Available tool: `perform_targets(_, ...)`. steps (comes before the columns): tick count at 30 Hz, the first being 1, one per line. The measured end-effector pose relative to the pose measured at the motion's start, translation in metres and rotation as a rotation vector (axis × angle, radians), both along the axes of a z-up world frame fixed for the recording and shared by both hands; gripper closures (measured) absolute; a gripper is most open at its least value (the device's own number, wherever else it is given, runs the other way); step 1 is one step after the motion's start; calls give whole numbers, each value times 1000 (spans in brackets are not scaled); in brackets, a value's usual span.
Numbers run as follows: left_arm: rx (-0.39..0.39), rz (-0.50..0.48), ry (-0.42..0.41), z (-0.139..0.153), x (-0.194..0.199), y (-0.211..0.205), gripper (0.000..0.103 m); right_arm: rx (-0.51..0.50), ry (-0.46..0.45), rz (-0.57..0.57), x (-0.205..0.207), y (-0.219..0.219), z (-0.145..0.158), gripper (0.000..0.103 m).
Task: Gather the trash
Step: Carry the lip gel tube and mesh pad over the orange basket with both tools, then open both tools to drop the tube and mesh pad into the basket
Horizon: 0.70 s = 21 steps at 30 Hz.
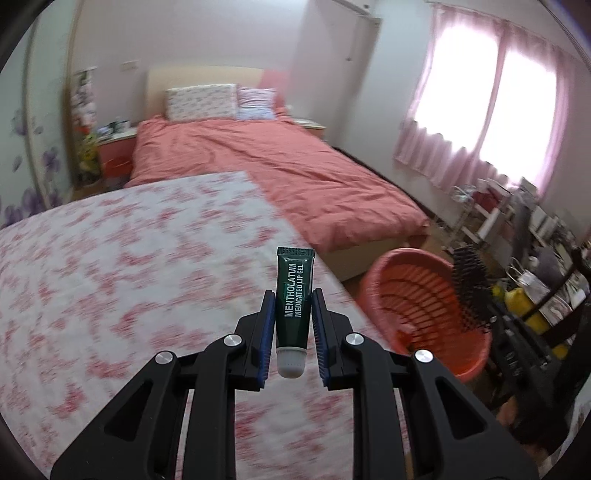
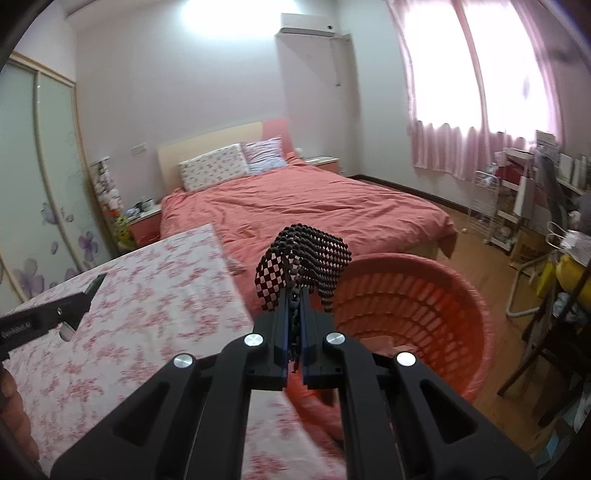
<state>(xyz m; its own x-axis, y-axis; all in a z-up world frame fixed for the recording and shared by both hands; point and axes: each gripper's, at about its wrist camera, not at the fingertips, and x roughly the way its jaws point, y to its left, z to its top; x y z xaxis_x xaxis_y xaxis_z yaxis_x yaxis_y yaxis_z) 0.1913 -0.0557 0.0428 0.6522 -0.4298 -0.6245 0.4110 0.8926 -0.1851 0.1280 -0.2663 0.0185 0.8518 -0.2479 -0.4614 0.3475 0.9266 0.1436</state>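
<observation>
You're in a home bedroom. A double bed [image 2: 295, 206] with a coral duvet and two patterned pillows [image 2: 214, 171] stands against the far wall under a pale headboard [image 2: 210, 146]. Nightstands [image 2: 146, 221] flank it. Pink curtains [image 2: 476, 110] cover a bright window. To your left is a wardrobe [image 2: 40, 184] with frosted sliding doors printed with purple flowers. An air conditioner [image 2: 308, 29] hangs high on the wall. Cluttered shelves [image 2: 517, 199] line the wooden floor [image 2: 480, 236] on your right.
</observation>
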Motion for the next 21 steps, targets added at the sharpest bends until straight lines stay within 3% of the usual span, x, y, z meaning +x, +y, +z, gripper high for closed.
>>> perform_targets(9,17,-149,-7,-7,-1,-84,83,0,9,-81,-12,-49,-15,97)
perform_targets(21,37,-268,33,-28,-2,-152,83,58,12,-96,-14,-95,-33,97)
